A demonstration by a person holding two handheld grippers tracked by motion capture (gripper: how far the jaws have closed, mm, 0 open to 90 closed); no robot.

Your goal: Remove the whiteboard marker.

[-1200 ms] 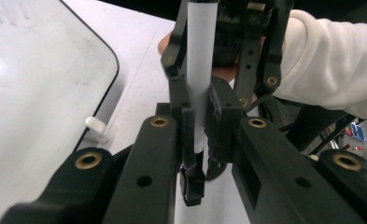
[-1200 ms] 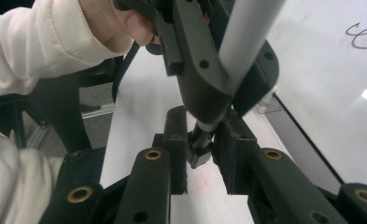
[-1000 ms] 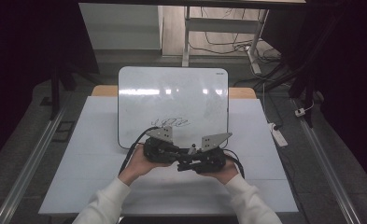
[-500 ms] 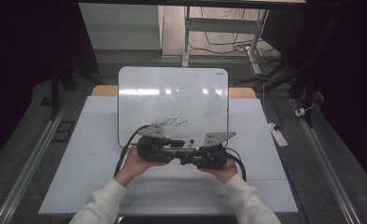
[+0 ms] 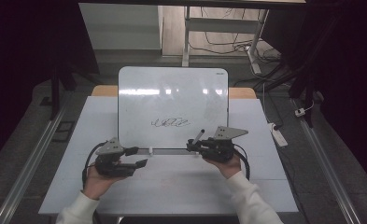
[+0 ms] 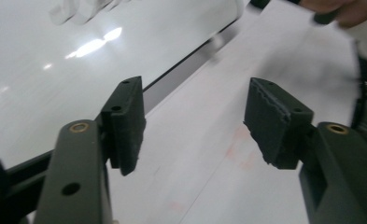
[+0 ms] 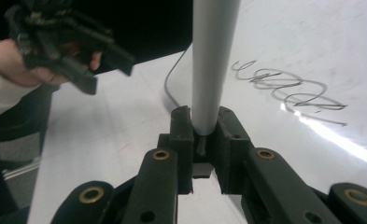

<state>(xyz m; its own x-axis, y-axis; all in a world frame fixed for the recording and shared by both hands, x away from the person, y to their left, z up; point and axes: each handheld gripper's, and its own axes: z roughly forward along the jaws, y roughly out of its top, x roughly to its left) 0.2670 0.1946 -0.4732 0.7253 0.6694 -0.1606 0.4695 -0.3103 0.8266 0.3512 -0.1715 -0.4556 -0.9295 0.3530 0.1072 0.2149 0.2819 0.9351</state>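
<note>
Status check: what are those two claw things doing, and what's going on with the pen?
Right gripper shut on marker, over the whiteboard. Left gripper open, jaws just opened, nothing between them, over the table. Scribble on board. Nothing in the way.

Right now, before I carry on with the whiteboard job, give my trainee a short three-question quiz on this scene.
1. True or false: the right gripper is shut on the marker.
2. What lies between the jaws of the left gripper: A) the marker, B) a cap, C) nothing?
3. What is on the whiteboard?

Key: 1. True. 2. C; its jaws have just been opening. 3. A dark scribble.
</note>
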